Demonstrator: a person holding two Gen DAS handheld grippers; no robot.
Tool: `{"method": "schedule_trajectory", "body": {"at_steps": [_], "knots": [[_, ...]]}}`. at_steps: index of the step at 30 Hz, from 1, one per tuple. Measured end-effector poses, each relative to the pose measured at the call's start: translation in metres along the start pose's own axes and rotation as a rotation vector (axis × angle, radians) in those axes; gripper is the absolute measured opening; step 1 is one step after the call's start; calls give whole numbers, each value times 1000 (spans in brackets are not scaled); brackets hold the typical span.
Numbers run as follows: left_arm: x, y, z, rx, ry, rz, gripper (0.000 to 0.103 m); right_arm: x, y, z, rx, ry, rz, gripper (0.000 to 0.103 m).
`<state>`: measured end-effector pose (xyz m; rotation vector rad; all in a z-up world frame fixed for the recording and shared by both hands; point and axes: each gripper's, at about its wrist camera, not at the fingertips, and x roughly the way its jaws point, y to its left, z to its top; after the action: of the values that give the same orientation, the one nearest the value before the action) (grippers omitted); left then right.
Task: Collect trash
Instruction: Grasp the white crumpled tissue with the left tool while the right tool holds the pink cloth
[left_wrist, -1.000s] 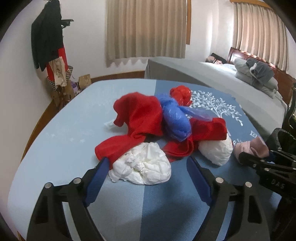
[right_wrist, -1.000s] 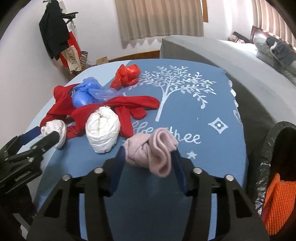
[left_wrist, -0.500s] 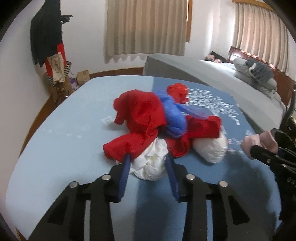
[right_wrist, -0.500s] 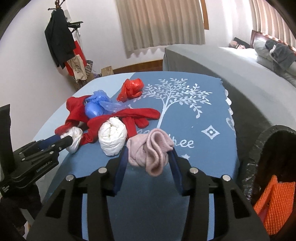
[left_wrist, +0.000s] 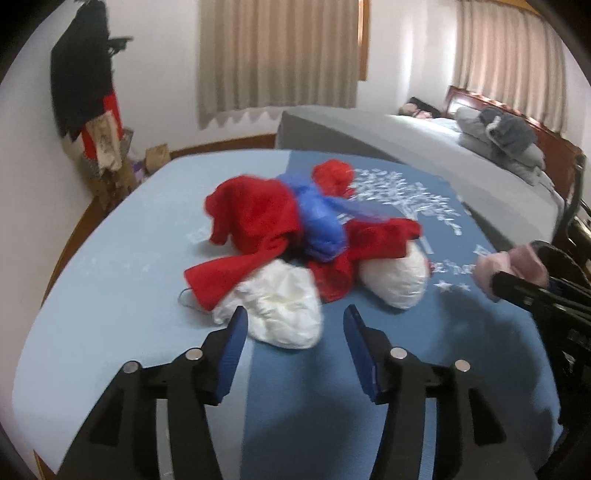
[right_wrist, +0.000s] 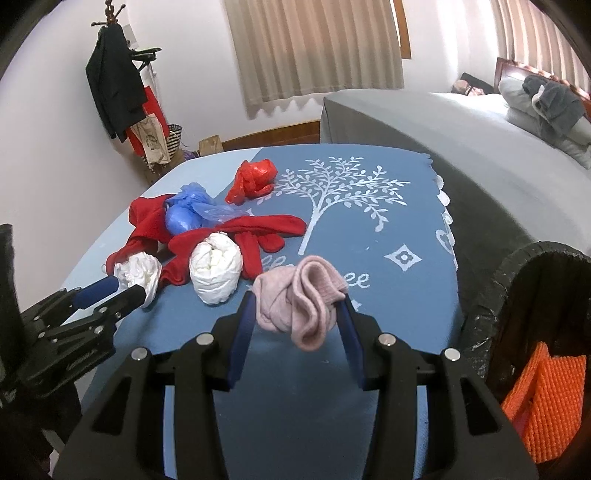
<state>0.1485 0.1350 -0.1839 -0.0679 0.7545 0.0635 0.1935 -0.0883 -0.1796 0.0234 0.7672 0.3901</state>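
A pile lies on the blue table: red cloth, a blue plastic bag, a red plastic bag and two white crumpled bags. My left gripper stands half open around the near white bag, which sits against the left finger with a gap at the right finger. The second white bag lies to its right. My right gripper is shut on a pink sock and holds it above the table. The sock also shows in the left wrist view.
A black-lined trash bin with an orange basket inside stands at the table's right edge. A grey bed lies behind. A coat rack with clothes stands at the back left wall.
My left gripper closed in on the near white bag, then its fingers spread a little again. My right gripper has lifted the pink sock and drawn back toward the bin side.
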Motion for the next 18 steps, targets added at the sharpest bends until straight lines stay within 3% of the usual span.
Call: {"method": "schedule_trajectory", "body": {"at_steps": [6, 10, 11, 12, 15, 18], "knots": [[24, 16, 10, -56, 48, 14, 65, 2, 1, -1, -1, 7, -1, 43], [34, 16, 9, -61, 93, 1, 65, 4, 1, -1, -1, 10, 1, 43], [36, 16, 9, -58, 98, 1, 62, 4, 1, -1, -1, 10, 1, 43], [35, 15, 9, -54, 95, 5, 49, 4, 1, -1, -2, 10, 2, 43], [29, 16, 8, -60, 77, -13, 41, 3, 1, -1, -3, 5, 3, 43], [16, 13, 8, -61, 49, -33, 39, -2, 0, 1, -1, -8, 3, 43]]}}
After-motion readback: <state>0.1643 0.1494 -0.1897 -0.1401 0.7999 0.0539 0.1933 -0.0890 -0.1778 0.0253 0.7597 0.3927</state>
